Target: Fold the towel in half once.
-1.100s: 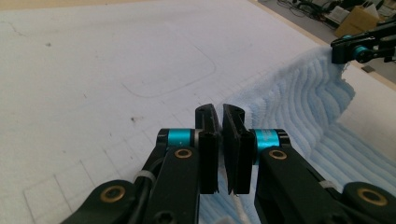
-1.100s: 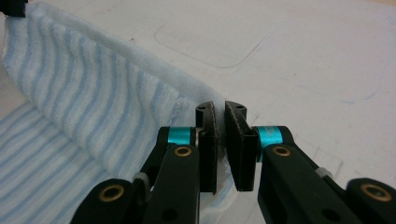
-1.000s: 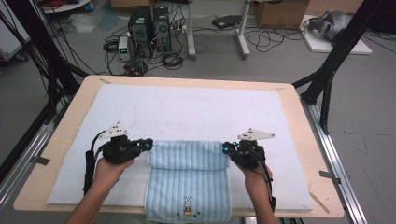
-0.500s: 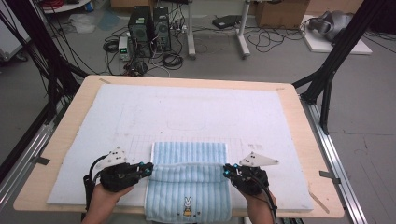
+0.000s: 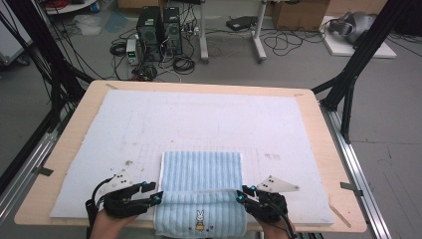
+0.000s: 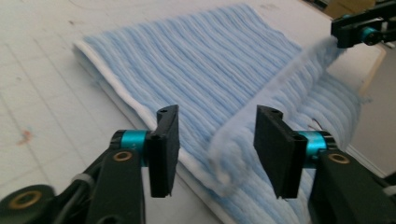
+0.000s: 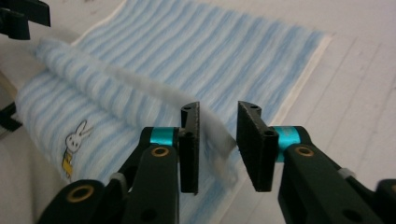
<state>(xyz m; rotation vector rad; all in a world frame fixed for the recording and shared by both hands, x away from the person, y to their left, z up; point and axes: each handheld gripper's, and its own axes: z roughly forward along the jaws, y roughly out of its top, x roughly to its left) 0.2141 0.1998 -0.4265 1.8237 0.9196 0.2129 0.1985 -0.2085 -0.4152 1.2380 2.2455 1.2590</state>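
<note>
We see a light-blue striped towel (image 5: 201,196) with a small rabbit picture (image 5: 199,217) lying at the near edge of the worktop (image 5: 318,124). A raised fold crosses it. Our left gripper (image 6: 215,149) and right gripper (image 7: 218,145) flank that fold, fingers apart, its blurred ends between them. The towel's near hem is cut off.

Black jaws, teal anodised collars
</note>
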